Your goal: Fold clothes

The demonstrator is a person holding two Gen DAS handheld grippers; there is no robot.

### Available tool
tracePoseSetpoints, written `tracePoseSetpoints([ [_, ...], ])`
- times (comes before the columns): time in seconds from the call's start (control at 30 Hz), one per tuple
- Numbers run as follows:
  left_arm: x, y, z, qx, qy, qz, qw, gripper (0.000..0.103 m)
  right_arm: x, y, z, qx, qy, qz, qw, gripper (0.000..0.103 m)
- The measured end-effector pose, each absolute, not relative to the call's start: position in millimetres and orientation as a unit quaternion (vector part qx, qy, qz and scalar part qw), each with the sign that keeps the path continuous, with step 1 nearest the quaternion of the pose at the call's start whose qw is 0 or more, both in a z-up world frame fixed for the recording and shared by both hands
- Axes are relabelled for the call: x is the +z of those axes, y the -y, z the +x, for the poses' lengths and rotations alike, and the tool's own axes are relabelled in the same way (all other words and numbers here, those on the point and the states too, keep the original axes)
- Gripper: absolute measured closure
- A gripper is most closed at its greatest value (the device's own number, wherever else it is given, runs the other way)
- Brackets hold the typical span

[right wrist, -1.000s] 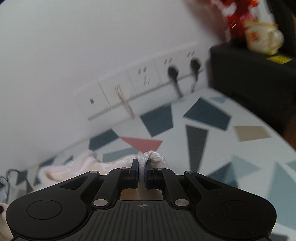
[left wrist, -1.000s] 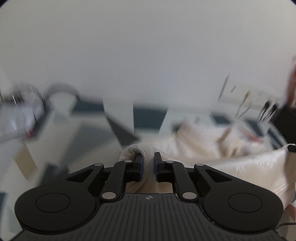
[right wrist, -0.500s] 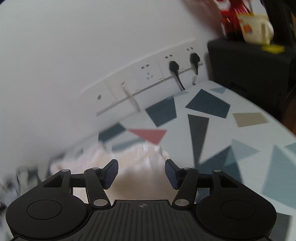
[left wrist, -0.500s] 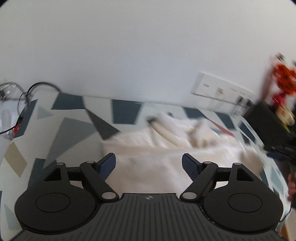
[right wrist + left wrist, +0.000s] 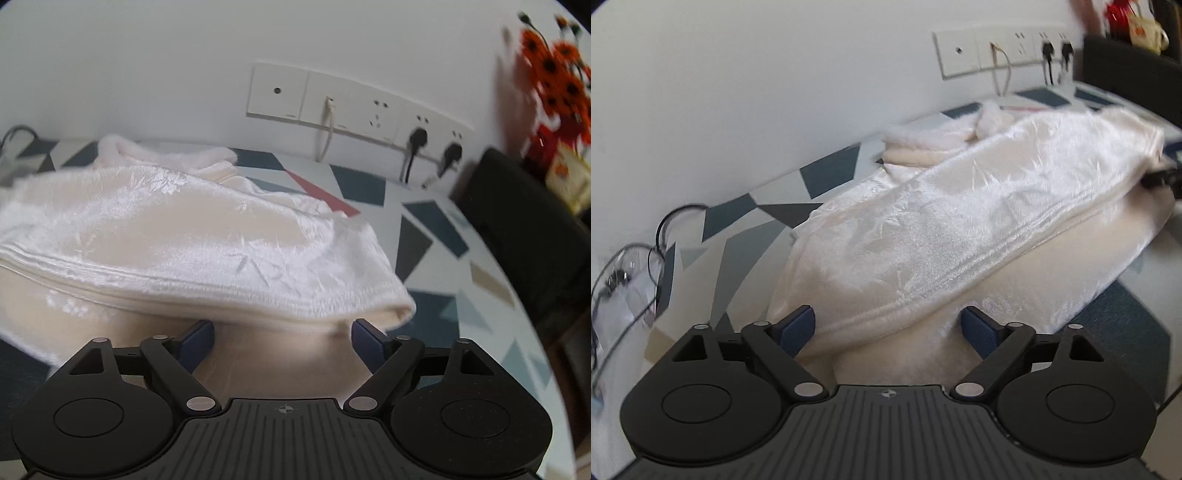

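On one table (image 5: 436, 236), one cream garment (image 5: 960, 229), two sets of jaws spread.

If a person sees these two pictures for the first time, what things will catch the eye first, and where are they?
First is the fluffy cream-white garment, folded over on itself across the middle of the tabletop with grey, blue and red geometric shapes. Next come the black left gripper and right gripper at the bottom edge, jaws wide apart and just opened, with fabric in front but not pinched. At the upper right, bright orange flowers stand beside the white wall sockets.
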State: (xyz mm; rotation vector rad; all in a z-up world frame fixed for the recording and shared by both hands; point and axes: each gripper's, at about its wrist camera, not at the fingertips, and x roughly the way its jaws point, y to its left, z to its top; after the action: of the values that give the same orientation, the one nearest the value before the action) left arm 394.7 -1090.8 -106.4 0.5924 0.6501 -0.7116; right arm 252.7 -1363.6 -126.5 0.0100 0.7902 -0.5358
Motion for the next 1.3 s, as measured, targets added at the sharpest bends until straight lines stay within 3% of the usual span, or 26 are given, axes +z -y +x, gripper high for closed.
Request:
tracePoseSetpoints([
  [0.17,-101,1092,395,-0.337,-0.306,0.269,0.849,0.012,-124,1365,262,-0.253,-0.369,-0.023,0.894,0.017],
  [0.27,-95,1089,395,-0.341,-0.305,0.248,0.854,0.012,-121,1372,264,-0.218,-0.36,0.014,0.907,0.048],
  [0.33,-88,1088,396,-0.347,-0.304,0.235,0.855,0.012,-116,1378,263,-0.204,-0.353,0.054,0.911,0.08],
  [0.4,-83,1089,396,-0.355,-0.296,0.234,0.856,0.012,-108,1383,261,-0.208,-0.336,0.086,0.914,0.087],
  [0.53,-93,1100,399,-0.344,-0.281,0.267,0.855,0.012,-94,1393,260,-0.217,-0.306,0.116,0.92,0.089],
  [0.87,-81,1114,379,-0.401,-0.279,0.252,0.835,0.012,-97,1406,273,-0.229,-0.318,0.131,0.911,0.084],
  [1.03,-101,1139,369,-0.404,-0.273,0.282,0.826,0.012,-93,1411,277,-0.233,-0.309,0.143,0.911,0.091],
  [1.3,-86,1112,392,-0.357,-0.278,0.222,0.864,0.011,-90,1413,271,-0.237,-0.301,0.143,0.913,0.093],
])
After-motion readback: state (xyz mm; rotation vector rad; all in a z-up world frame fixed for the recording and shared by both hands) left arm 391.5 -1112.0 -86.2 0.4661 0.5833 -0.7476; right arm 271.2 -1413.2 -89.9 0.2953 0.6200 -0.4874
